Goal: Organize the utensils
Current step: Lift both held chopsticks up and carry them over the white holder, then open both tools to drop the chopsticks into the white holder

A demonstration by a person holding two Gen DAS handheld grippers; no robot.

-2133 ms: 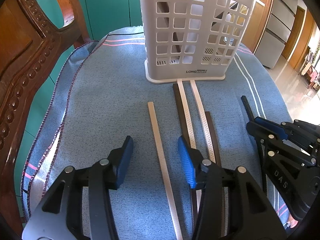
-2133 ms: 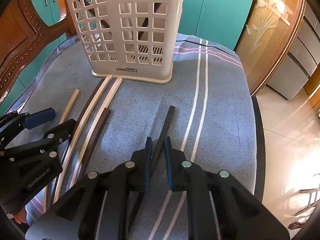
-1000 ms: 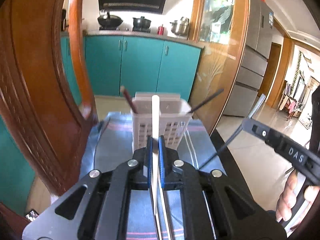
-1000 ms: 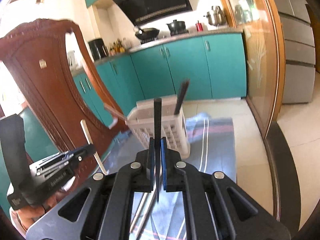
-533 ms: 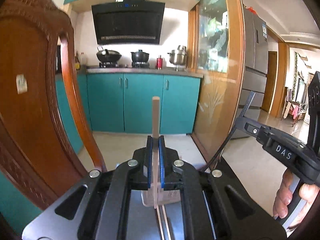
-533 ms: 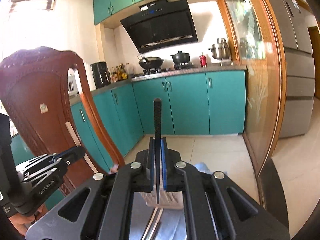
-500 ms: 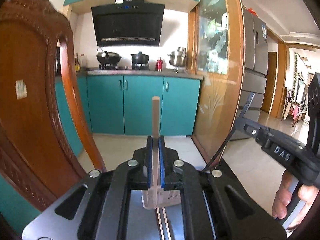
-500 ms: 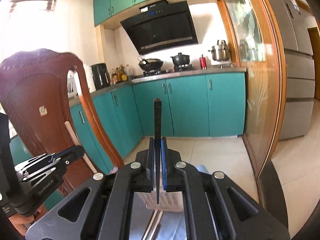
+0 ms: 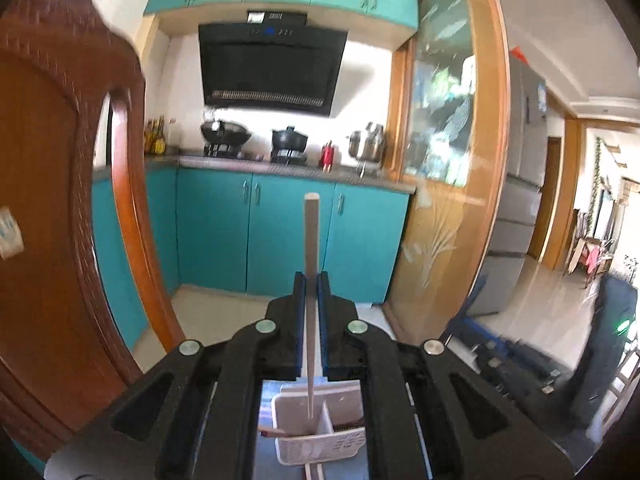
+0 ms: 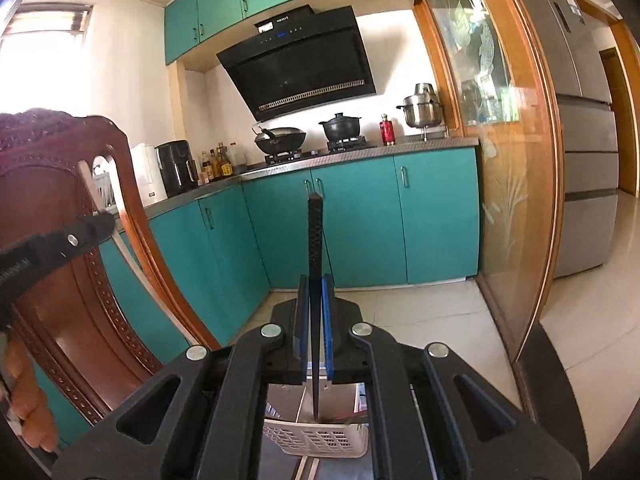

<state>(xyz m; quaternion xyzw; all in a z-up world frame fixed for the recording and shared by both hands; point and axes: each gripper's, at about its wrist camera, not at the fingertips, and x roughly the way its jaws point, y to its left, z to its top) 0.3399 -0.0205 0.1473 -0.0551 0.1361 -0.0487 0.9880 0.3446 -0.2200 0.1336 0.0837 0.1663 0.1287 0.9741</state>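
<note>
Left wrist: left claw (image 9: 311,280) clamped on pale chopstick (image 9: 311,232); right claw (image 10: 315,280) on black chopstick (image 10: 315,240).

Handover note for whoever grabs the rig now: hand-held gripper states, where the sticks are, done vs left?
Left hand-held gripper: shut on the pale chopstick, upright, tip above the white basket.
Right hand-held gripper: shut on the black chopstick, upright, tip over the same basket.
Done: both picked up; a reddish stick already leans in the basket.
Left: lower both in and release. More sticks lie in front of the basket.
</note>
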